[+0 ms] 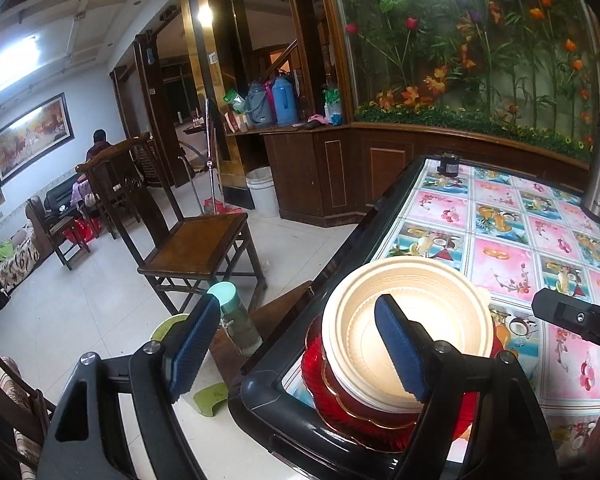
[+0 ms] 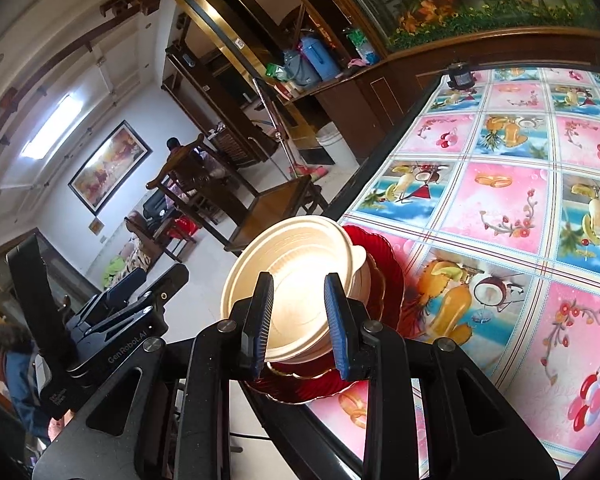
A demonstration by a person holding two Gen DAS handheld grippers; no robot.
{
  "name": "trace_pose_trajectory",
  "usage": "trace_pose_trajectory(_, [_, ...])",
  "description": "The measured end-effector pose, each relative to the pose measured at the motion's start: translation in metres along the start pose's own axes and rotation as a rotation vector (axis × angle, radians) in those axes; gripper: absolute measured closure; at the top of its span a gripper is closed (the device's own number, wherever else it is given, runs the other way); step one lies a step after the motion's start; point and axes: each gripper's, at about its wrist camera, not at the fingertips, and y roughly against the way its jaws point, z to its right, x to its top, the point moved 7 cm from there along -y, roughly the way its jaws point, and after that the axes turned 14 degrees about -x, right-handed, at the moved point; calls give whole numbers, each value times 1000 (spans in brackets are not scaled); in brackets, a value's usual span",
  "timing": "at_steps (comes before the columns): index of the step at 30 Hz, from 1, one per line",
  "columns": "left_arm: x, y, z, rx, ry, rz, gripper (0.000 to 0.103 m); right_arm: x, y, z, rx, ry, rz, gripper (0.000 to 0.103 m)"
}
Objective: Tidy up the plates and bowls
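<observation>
both tongs, left (image 1: 300, 354) wide, right (image 2: 298, 326) narrowly parted, hold nothing; back off gently from the stacked cream plastic bowls (image 2: 296, 280).

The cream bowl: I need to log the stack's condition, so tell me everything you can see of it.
The cream bowl is round and shallow, of matte, plastic-looking material, with a ribbed inner wall, a flat rim and a small rim tab. It sits upright and empty, nested atop a second cream bowl on red glass plates at the table's near corner. Nothing grips it; both grippers' jaws stand apart in front of it.
</observation>
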Motion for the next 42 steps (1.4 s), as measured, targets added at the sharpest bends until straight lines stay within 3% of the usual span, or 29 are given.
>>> trace_pose_trajectory(22, [2, 15, 7, -10, 30, 44, 21, -8, 9, -21, 49, 56, 14, 77])
trace_pose_trajectory(29, [-2, 10, 9, -47, 51, 15, 20, -9, 8, -24, 57, 54, 16, 77])
trace_pose_trajectory(42, [-12, 11, 12, -37, 64, 9, 14, -17, 1, -35, 74, 74, 2, 77])
